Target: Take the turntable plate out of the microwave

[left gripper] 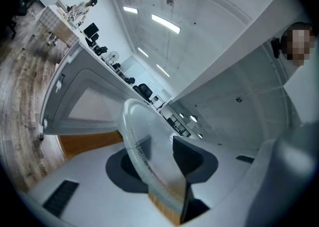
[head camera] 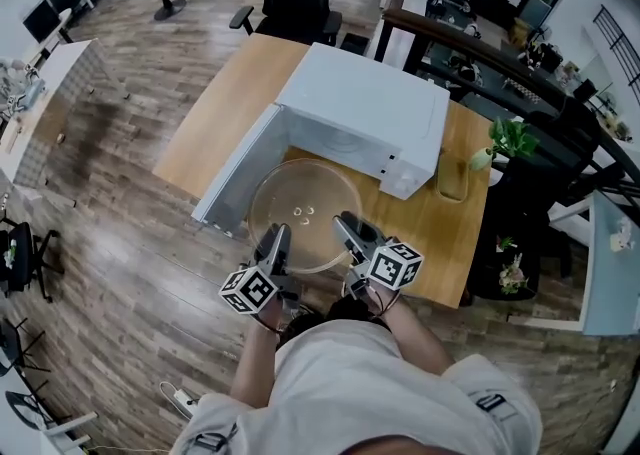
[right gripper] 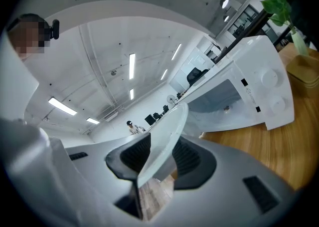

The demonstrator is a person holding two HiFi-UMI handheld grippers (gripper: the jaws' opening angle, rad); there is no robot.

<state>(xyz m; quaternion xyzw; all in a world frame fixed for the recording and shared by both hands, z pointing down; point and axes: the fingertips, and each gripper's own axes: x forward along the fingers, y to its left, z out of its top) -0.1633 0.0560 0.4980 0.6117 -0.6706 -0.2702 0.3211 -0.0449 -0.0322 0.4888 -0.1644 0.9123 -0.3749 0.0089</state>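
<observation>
Left tongs point(head camera: 278, 241), right tongs point(head camera: 347, 228) each clamp plate point(head camera: 300, 205) at near rim; plate level, ahead of tongs, outside microwave point(head camera: 370, 113).

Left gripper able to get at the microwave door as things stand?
Probably not: the left gripper is shut on the rim of the turntable plate, sharing it with the right gripper. The open door itself looks unblocked.

No word or number can be read. The microwave point(right gripper: 269, 91) panel bears tiny dark marks, illegible; the marker cubes point(head camera: 248, 290) show only black-and-white square patterns.
</observation>
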